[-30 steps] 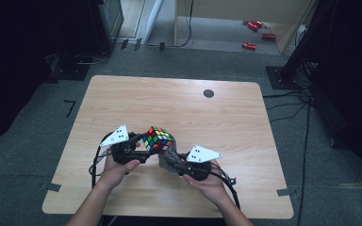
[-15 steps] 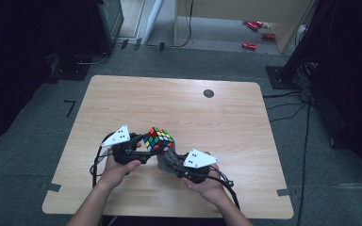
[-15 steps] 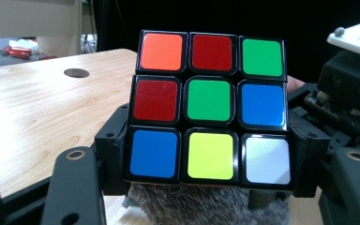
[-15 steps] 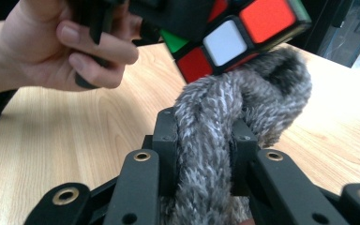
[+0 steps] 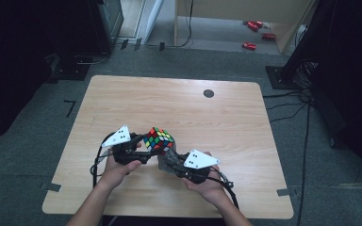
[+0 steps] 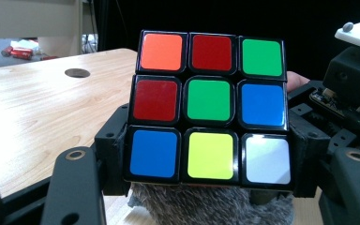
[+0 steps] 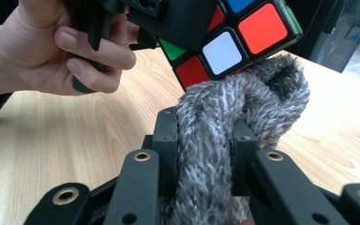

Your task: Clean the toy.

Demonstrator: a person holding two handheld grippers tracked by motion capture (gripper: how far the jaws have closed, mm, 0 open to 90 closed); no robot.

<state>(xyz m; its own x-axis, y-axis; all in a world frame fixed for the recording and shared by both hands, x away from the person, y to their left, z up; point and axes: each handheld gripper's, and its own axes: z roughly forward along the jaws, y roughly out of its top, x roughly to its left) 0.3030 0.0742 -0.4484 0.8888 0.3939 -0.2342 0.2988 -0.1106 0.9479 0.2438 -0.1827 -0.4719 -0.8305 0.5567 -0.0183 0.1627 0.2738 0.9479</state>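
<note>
A scrambled colour cube [image 5: 159, 139] [image 6: 209, 107] [image 7: 236, 35] is held above the near part of the wooden table [image 5: 179, 108]. My left gripper [image 5: 140, 149] [image 6: 206, 157] is shut on it, with one pad on each side of its lowest layer. A grey fuzzy cloth [image 7: 225, 131] [image 5: 168, 161] [image 6: 197, 206] is pinched between the pads of my right gripper [image 5: 168, 162] [image 7: 205, 145]. The cloth's folded end presses against the underside of the cube. A hand grips each tool near the table's front edge.
A dark round hole [image 5: 209, 93] [image 6: 77, 72] sits in the table's far right part. Red items [image 5: 250, 45] lie on the floor beyond the table, and cables [image 5: 306, 108] run along the floor at the right. Black equipment stands at both sides.
The right gripper with the cloth has shifted slightly left and nearer under the cube. The left gripper and cube have stayed put.
</note>
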